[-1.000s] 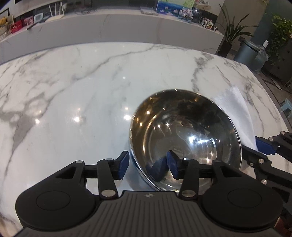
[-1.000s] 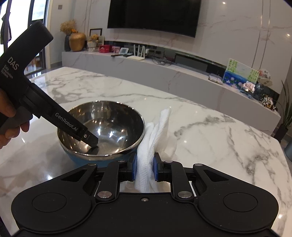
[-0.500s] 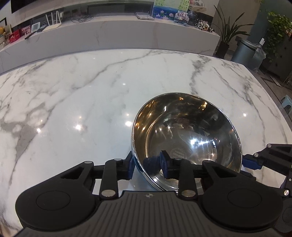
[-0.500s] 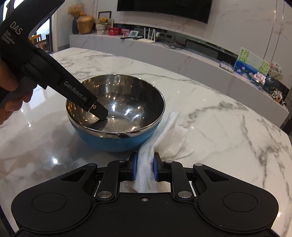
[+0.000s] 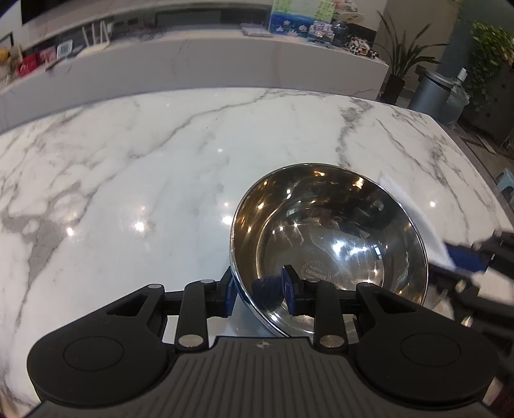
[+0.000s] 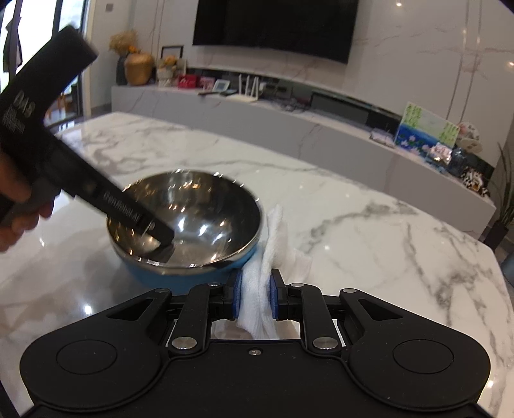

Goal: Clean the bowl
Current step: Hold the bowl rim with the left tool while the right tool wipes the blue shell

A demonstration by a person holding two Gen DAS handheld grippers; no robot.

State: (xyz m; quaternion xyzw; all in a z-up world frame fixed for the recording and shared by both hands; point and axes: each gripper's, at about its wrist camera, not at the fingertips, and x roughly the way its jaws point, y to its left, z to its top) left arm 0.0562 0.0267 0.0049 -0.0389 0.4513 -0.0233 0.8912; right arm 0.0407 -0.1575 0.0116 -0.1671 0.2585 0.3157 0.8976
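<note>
Ahead of the fingers we see a white marble tabletop with grey veins [image 6: 369, 231]. Beyond its far edge runs a long white marble console [image 6: 321, 128], and above that hangs a black flat television [image 6: 273, 27]. Far ahead to the fingers' left stands a round golden vase [image 6: 138, 69]; to their right a blue flower painting [image 6: 424, 128] leans. A grey bin [image 5: 432, 91] stands far right.

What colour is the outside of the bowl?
Blue on the bowl outside, under a steel rim; clearest in the right wrist view.

"GenRobot.AI" blurred along the left tool [image 6: 162, 236], round stamp in bowl [image 5: 321, 244] base unreadable
</note>
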